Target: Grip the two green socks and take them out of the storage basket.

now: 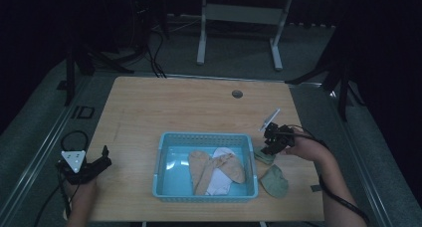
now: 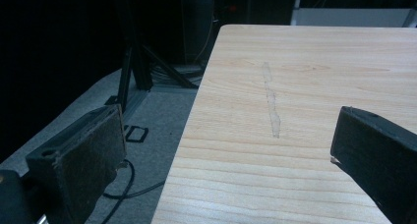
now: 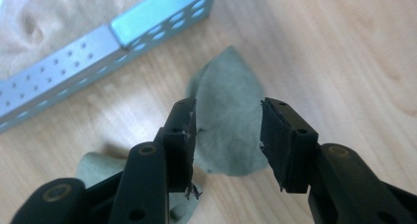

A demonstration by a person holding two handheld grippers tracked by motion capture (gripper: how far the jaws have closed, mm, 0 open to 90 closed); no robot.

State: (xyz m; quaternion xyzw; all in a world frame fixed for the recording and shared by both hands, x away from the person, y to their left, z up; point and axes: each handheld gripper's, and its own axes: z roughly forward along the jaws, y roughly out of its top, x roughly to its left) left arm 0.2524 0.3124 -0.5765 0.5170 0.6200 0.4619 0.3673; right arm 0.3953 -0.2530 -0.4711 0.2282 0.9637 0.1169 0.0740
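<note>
The right tongs (image 3: 227, 135) hang open directly above a green sock (image 3: 228, 121) lying on the counter (image 1: 199, 107) just right of the blue basket (image 1: 164, 160). A second green sock (image 1: 274, 181) lies nearer the person. The sock looks soft, flat and crumpled. The left tongs (image 1: 102, 160) hover open, well apart, at the counter's left edge.
</note>
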